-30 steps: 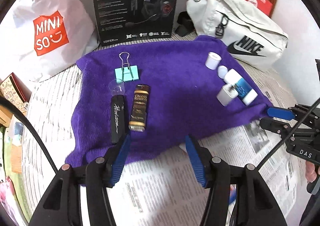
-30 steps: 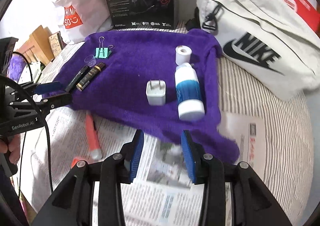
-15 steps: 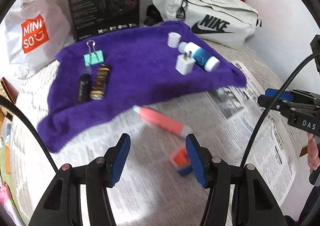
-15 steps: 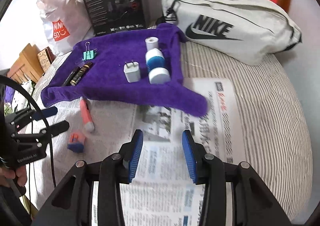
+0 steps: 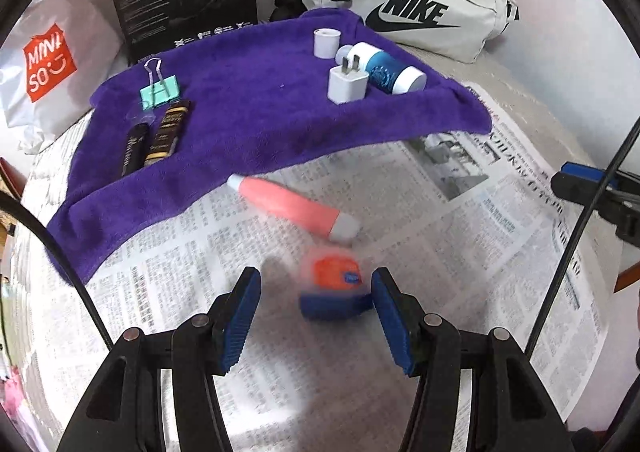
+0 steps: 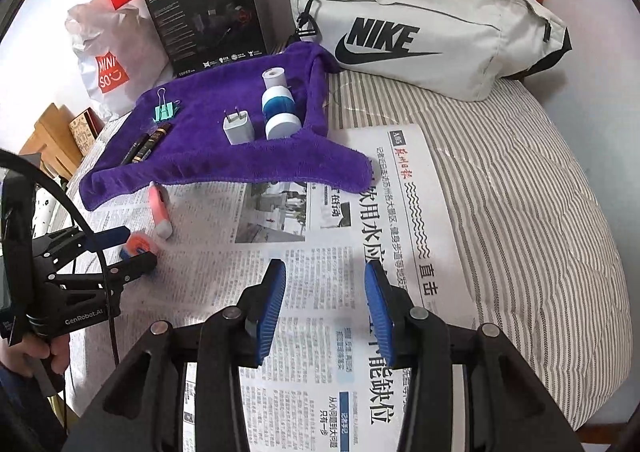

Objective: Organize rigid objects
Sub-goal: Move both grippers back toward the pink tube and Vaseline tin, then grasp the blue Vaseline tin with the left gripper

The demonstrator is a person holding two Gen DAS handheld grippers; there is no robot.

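From the left wrist view, the left claw (image 5: 316,316) stood spread over the newspaper (image 5: 460,252), its pads either side of a small blue-and-orange jar (image 5: 334,290), blurred, and not yet pressing on it as far as could be told. Just beyond lay one pink tube (image 5: 294,207), its far end touching the edge of the purple towel (image 5: 256,107). On that towel sat six things already set out: one teal binder clip (image 5: 159,91), one black pen-like stick (image 5: 134,147) and one dark gold-lettered tube (image 5: 168,125) side by side, one white charger plug (image 5: 347,81), one blue-and-white bottle (image 5: 386,67) lying down, and one small white roll (image 5: 327,42). I judged the sorting mostly done, with two pieces left on the paper. From the right wrist view, the right claw (image 6: 324,312) hung spread and empty over bare newspaper on the striped bed (image 6: 520,191), well apart from the towel, while the left claw straddled the jar at the left edge.
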